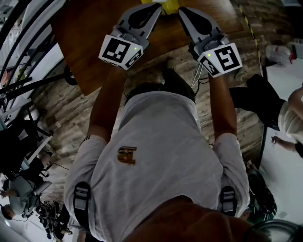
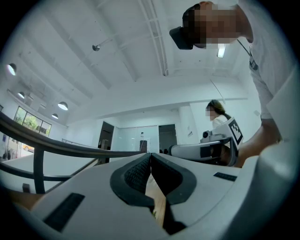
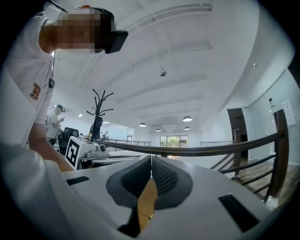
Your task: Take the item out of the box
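Note:
In the head view both grippers are held out over a dark wooden table [image 1: 90, 38]. My left gripper [image 1: 158, 5] and my right gripper [image 1: 181, 9] point away from me, with their tips close to a yellow object [image 1: 169, 5] at the top edge. Most of that object is cut off, and I see no box clearly. Both gripper views tilt up toward the ceiling. The left gripper [image 2: 150, 154] has its black pads pressed together with nothing between them. The right gripper [image 3: 151, 159] is shut and empty in the same way.
A dark railing [image 3: 211, 149] crosses behind the grippers. A coat stand [image 3: 98, 117] rises at the back left. Another person [image 1: 289, 118] sits by a white table [image 1: 284, 160] at the right. Office chairs and cables [image 1: 28, 156] crowd the left. Striped tape [image 1: 251, 23] marks the wood floor.

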Motion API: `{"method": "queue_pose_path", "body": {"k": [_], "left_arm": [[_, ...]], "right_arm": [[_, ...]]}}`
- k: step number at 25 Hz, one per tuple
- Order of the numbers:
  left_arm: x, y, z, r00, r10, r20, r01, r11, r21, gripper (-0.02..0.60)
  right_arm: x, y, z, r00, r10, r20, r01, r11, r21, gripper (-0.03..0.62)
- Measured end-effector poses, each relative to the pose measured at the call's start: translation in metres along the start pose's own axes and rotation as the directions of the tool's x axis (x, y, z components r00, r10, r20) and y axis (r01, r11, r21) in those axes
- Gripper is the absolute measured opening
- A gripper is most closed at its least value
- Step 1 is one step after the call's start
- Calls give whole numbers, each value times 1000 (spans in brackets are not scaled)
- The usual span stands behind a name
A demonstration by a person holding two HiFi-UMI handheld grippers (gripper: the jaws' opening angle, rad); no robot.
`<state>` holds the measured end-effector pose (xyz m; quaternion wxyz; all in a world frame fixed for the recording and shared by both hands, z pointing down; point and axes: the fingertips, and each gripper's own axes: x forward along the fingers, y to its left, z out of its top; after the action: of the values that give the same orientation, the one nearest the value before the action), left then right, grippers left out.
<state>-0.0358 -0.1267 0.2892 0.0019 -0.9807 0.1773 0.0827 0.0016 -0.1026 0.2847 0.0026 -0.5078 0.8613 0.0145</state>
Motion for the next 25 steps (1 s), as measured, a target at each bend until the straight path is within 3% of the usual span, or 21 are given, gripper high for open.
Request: {"method": "queue_pose_path", "body": {"k": [4,13,21,25], "left_arm": [[18,26,3,1000,23,-4,-23,1000,4,20],[68,55,-31,996,81,-23,-81,997,11,20],[103,78,-42,987,153,-37,-153,988,18,20],[141,94,-56,978,202,-48,-202,979,13,20]], "right_arm": [[24,-22,7,1000,25,-9,-25,1000,-2,32],[45,-85,-17,995,94,-29,-94,996,-4,32],[64,-129,-27,983,171,-70,-172,985,-13,32],[73,-172,-39,972,214,-93,-216,976,-8,32]]}}
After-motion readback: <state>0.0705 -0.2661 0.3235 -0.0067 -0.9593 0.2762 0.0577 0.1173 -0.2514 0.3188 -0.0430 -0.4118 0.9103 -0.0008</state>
